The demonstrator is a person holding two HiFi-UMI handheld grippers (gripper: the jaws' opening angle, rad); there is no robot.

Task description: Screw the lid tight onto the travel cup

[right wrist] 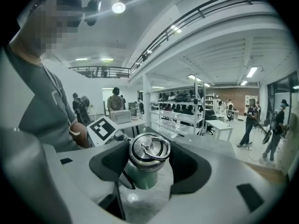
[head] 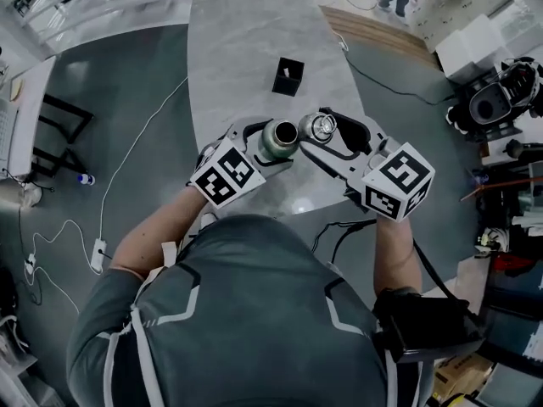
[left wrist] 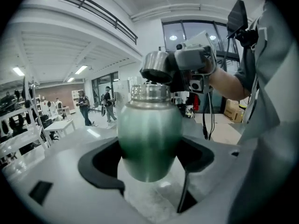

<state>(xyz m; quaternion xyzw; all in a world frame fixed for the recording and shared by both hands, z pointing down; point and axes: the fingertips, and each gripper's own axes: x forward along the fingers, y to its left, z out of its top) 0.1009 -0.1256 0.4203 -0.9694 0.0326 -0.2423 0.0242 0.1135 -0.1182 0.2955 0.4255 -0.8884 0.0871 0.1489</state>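
Widely spread, left gripper jaws clamp the cup (green), right gripper jaws the lid.

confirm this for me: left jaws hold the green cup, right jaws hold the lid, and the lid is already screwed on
Not screwed on. The head view shows the lid beside the open mouth of the cup, not on it. The rest stands.
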